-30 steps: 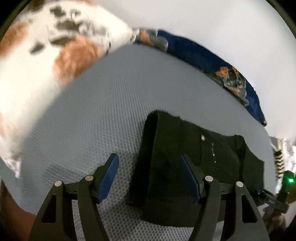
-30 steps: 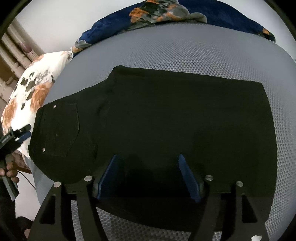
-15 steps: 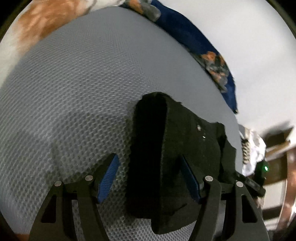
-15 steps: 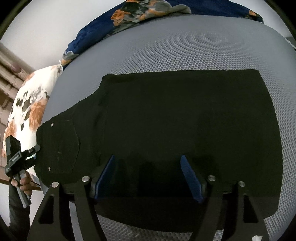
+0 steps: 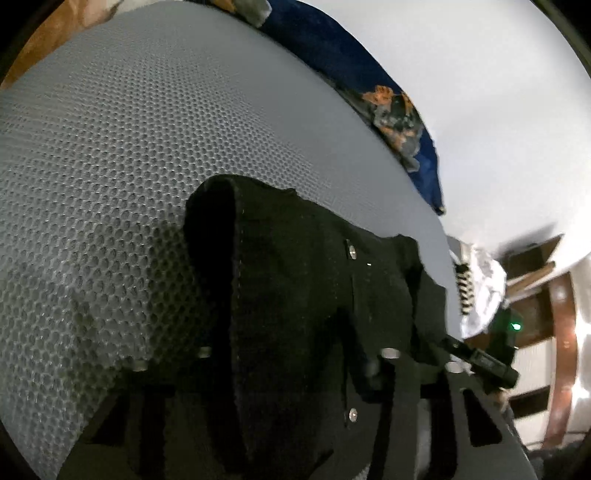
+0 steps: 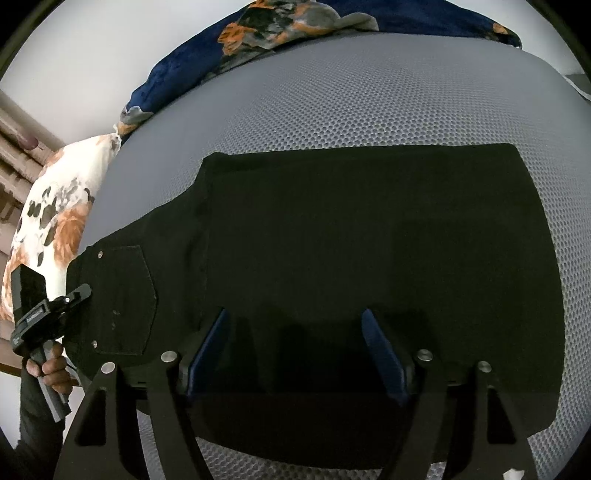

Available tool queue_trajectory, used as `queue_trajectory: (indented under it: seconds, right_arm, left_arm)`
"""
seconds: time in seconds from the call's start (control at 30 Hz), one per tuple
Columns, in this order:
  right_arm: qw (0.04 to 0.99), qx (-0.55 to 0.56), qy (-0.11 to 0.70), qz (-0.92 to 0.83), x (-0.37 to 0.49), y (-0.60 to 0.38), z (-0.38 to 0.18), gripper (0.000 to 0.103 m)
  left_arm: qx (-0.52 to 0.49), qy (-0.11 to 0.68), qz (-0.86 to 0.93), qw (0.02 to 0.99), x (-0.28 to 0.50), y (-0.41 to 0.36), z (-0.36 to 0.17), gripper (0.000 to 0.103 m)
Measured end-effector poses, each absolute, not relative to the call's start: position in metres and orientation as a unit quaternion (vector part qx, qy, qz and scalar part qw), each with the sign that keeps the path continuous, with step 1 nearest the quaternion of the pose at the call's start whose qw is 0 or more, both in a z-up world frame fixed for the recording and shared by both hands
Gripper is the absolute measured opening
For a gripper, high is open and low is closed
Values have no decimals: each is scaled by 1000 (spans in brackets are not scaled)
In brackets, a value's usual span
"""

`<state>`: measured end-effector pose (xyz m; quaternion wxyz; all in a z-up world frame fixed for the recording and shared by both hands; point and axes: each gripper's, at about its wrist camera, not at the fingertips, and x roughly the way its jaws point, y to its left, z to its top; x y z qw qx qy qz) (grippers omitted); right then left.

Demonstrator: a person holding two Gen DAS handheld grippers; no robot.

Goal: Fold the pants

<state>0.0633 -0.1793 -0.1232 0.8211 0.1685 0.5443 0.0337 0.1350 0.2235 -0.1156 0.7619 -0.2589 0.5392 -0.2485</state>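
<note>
Black pants lie folded flat on a grey mesh mattress, waistband and back pocket at the left. My right gripper is open, its blue pads over the pants' near edge. In the left wrist view the pants' waistband end fills the lower middle. My left gripper is low at that end, its fingers dark and straddling the cloth, still wide apart. The left gripper also shows in the right wrist view at the waistband.
A navy floral blanket lies along the mattress's far edge. A white and orange floral pillow sits at the left end. Wooden furniture stands beyond the mattress in the left wrist view.
My left gripper has moved forward and down onto the pants' waistband end, so the cloth now covers its fingers. My right gripper has barely moved.
</note>
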Motion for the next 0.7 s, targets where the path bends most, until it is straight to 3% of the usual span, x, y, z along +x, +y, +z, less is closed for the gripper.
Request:
queue_trajectory:
  seconds: [0.23, 0.57, 0.7]
  right_arm:
    - [831, 169, 528, 40, 60, -183, -116, 73]
    - [878, 147, 454, 40, 39, -207, -69, 73]
    - [886, 171, 430, 36, 30, -229, -57, 73]
  left_arm:
    - [-275, 541, -198, 769, 125, 211, -88, 27]
    - [-346, 516, -210, 755, 113, 158, -22, 24]
    - [-347, 502, -252, 751, 114, 106, 5, 17]
